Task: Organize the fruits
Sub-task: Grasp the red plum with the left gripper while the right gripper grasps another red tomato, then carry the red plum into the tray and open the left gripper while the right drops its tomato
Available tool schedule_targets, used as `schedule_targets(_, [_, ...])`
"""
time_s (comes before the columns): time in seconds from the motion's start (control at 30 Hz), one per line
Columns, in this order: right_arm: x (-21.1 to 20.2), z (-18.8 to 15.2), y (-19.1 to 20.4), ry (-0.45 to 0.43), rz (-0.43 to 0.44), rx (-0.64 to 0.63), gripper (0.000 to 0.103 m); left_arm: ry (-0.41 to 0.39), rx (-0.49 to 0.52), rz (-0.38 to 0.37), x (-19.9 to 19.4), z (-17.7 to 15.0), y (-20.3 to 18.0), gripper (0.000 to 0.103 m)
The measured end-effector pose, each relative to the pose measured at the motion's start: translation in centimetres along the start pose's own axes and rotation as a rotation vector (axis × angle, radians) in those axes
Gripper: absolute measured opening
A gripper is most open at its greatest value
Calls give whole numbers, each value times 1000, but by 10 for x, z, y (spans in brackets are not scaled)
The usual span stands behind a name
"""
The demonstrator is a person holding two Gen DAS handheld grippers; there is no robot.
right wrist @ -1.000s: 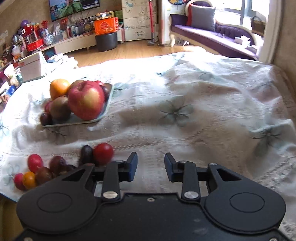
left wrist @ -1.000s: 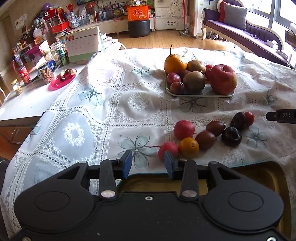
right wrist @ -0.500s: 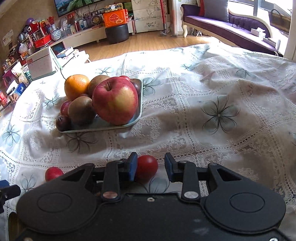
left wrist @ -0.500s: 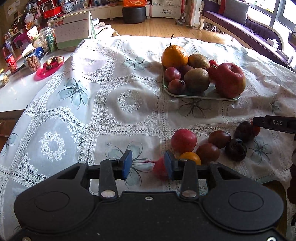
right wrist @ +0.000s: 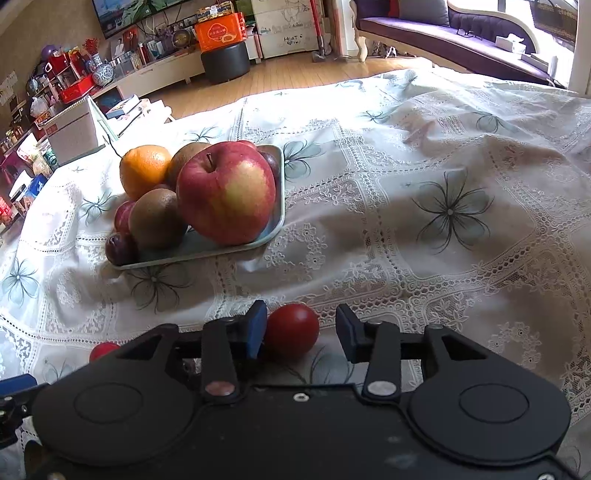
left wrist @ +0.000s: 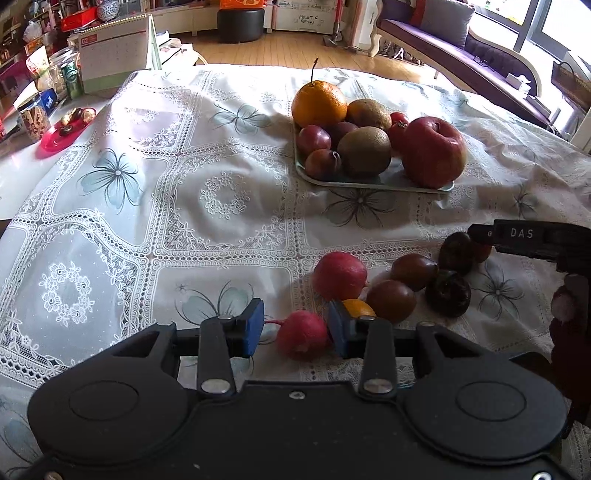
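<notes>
Now red tomato [right wrist: 291, 329] btwn opening jaws

The letters "DAS" stood in pale print on the black side of the right gripper [left wrist: 532, 240], seen from the left wrist view. On a white cabinet door [right wrist: 291, 33] at the far wall, handwritten words read roughly "HEART" over "YOU"; the middle sign between them was unclear. A desk calendar [left wrist: 114, 51] bore "02" on its red corner. Print on the orange box [right wrist: 220, 31] was too small to read.
</notes>
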State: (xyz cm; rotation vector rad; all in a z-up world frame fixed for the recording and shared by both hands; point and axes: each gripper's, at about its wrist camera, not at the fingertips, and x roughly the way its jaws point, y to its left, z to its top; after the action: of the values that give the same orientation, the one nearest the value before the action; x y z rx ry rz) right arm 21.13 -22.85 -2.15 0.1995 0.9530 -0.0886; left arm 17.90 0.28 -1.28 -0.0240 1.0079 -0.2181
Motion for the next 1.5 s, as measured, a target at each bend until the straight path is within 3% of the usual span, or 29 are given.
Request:
schedule_targets(0.27, [8,0,-6,34,54,62,46,39,25,25,15,-14,-6,48])
schedule_targets(0.33, [11,-1,-7,62,93,83,35,28,18,29,16,-15,-5,48])
schedule_targets(0.47, [5,-5,-2,43,73,83,34,14,27,41,16,-14,-6,50])
schedule_targets(0.8, [-49,-16,-6,-14,150,72,34,1,-7,23,14,-18,-1,51])
schedule_targets(0.93, [-78,-35,-5,-34,174,35,34,-9,3,46,15,-19,-5,51])
schedule_targets(1.2, [-129,-92,-5,-91,127,-73,34,-45,70,94,13,-32,-17,51])
schedule_targets(1.5, [-153,-126,-6,-102,158,-89,34,-37,54,149,29,-14,-20,60])
